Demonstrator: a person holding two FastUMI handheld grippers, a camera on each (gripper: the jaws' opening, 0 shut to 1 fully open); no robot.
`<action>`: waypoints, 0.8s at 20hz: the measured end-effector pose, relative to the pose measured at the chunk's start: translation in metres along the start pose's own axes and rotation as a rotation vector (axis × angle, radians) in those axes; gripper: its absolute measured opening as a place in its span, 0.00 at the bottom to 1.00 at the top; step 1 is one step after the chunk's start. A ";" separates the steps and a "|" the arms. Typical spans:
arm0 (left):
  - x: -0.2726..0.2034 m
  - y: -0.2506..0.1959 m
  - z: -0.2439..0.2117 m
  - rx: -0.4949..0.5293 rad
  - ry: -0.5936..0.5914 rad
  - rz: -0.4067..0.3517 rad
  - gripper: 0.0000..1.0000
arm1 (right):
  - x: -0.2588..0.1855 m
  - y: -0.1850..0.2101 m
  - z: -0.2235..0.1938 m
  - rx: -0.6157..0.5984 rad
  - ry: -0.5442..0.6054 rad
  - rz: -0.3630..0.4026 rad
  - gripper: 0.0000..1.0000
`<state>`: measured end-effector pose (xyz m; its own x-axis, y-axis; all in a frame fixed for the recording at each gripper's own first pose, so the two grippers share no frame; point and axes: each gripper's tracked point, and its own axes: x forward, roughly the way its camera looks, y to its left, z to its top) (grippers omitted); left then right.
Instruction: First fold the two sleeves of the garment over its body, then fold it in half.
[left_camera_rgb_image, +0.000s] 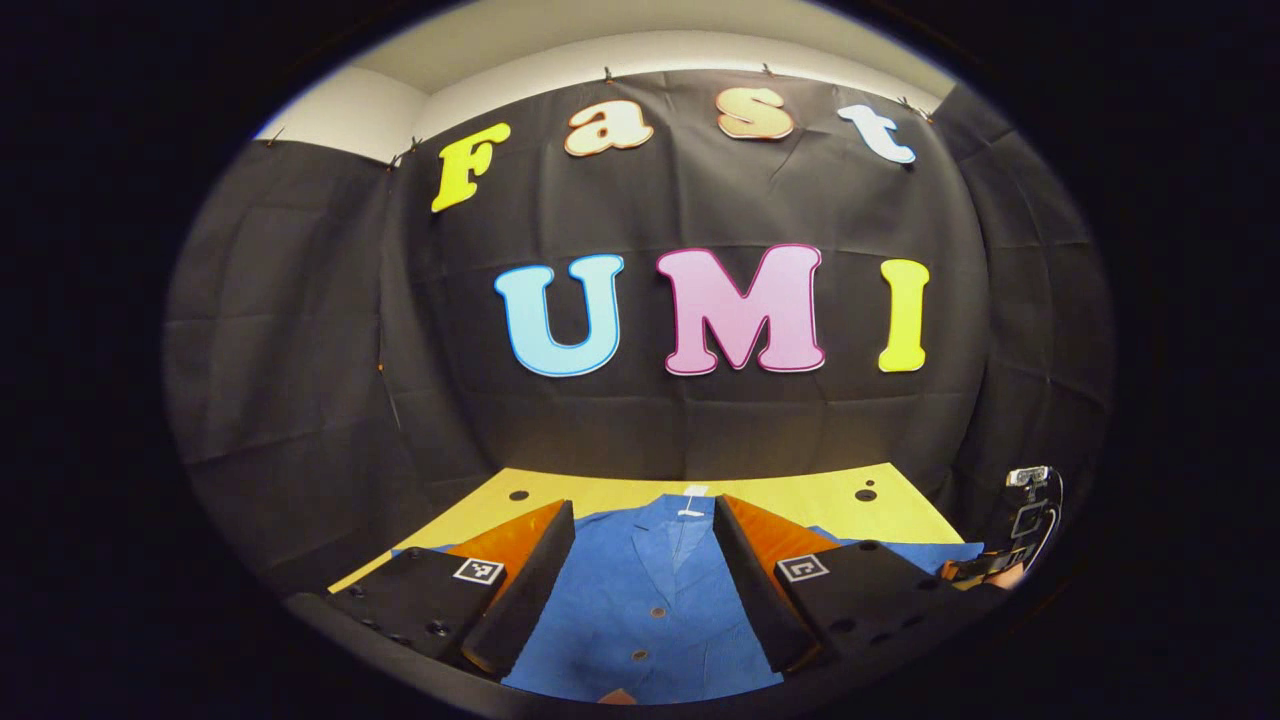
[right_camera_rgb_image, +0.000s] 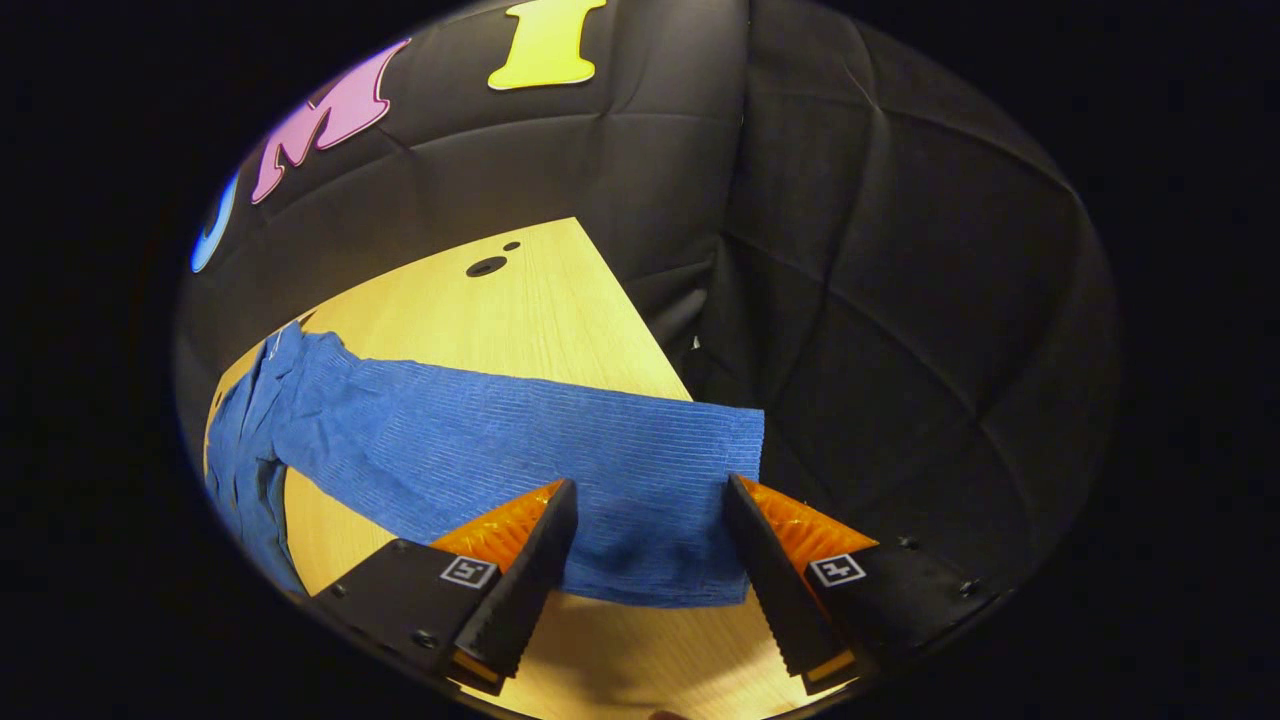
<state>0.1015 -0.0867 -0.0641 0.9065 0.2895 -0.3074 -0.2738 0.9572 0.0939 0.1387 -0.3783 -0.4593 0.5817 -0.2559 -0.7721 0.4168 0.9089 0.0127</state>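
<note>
A blue garment (left_camera_rgb_image: 650, 600) lies flat on the yellow table (left_camera_rgb_image: 800, 495); black cloth wall (right_camera_rgb_image: 900, 300) from 9 to 3 o'clock. Left gripper (left_camera_rgb_image: 645, 590) and right gripper (right_camera_rgb_image: 650, 560) both spread, the right over the sleeve (right_camera_rgb_image: 520, 450).

The blue ribbed button-front garment (left_camera_rgb_image: 650, 600) is spread flat on the yellow wooden table (left_camera_rgb_image: 800, 500), collar toward the booth wall. One sleeve (right_camera_rgb_image: 560, 460) is stretched sideways from its body, with the cuff at the table's edge. Beyond the garment, two round holes (right_camera_rgb_image: 486, 266) are set in the table.
</note>
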 end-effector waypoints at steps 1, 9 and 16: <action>-0.002 -0.002 -0.001 0.006 -0.001 -0.004 0.81 | 0.001 0.000 0.000 -0.006 -0.004 0.004 0.98; -0.003 -0.023 -0.008 0.021 0.024 -0.048 0.82 | 0.000 -0.001 0.000 -0.012 -0.014 0.021 0.98; -0.003 -0.023 -0.007 0.048 0.014 -0.063 0.82 | 0.000 0.002 0.006 0.176 -0.063 0.042 0.36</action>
<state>0.1025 -0.1092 -0.0721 0.9168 0.2292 -0.3270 -0.2006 0.9724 0.1191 0.1435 -0.3786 -0.4561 0.6414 -0.2438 -0.7274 0.5033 0.8493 0.1592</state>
